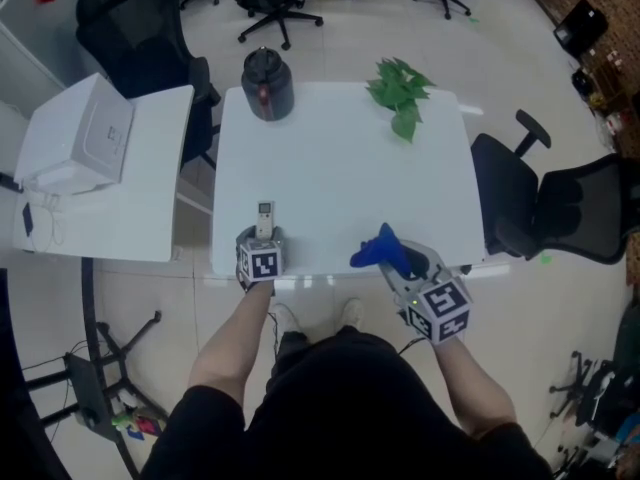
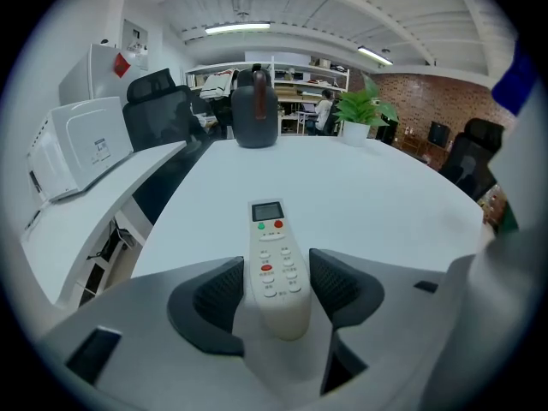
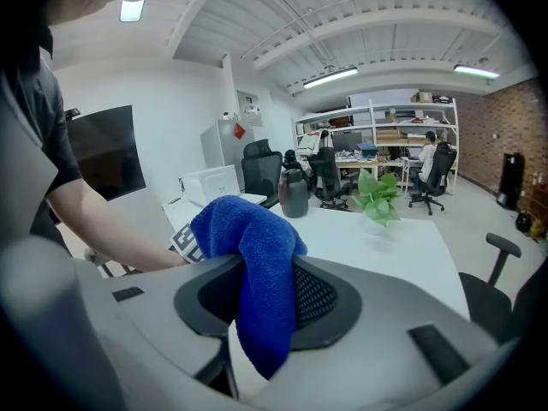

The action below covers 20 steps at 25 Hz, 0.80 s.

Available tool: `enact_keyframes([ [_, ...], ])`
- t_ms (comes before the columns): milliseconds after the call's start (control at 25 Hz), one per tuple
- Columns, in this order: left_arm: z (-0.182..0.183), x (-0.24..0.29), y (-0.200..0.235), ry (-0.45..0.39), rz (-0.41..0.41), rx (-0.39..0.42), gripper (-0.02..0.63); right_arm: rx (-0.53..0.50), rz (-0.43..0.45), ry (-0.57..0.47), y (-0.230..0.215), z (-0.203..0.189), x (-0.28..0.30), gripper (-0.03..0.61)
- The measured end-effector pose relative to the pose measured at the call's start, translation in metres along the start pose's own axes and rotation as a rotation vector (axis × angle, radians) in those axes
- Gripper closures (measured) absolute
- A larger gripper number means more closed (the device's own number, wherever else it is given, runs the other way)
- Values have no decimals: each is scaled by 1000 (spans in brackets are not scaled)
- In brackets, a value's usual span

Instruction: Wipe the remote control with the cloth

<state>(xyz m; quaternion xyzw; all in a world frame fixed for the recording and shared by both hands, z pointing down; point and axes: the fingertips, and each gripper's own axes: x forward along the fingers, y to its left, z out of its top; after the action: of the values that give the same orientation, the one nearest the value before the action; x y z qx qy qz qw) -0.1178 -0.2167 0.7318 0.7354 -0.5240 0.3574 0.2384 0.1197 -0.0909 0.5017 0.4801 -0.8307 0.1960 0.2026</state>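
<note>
— What can you not see well?
— From my head, the near end of the remote control (image 2: 276, 264) is hidden under my left claw (image 1: 262, 240). The print on its buttons is too small to read. In the left gripper view a pale blurred shape (image 2: 514, 255) covers the right edge.

— And the surface, the room?
— There is a white table (image 1: 340, 178), with a dark jug (image 1: 266, 85) and a green plant (image 1: 400, 93) at its far side. A white box (image 1: 75, 138) stands on the desk (image 1: 150, 218) beside it, and a black chair (image 1: 560, 213) is at the right.

— And your claws?
— The left one is spread around the remote control, which lies flat on the table near my edge. The pads stand just beside its sides. My right claw (image 1: 405, 263) pinches the blue cloth (image 3: 253, 264), which bulges above the jaws and hangs below them.
</note>
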Motion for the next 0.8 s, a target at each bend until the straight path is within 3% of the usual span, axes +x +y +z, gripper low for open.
enact_keyframes([
  [200, 6, -22, 6, -71, -4, -18, 365, -8, -16, 18, -5, -3, 13, 443],
  [440, 19, -84, 1, -195, -54, -53, 365, -50, -33, 77, -11, -25, 54, 443],
  [800, 30, -152, -12, -286, -95, -45, 365, -125, -97, 200, -39, -68, 128, 440],
])
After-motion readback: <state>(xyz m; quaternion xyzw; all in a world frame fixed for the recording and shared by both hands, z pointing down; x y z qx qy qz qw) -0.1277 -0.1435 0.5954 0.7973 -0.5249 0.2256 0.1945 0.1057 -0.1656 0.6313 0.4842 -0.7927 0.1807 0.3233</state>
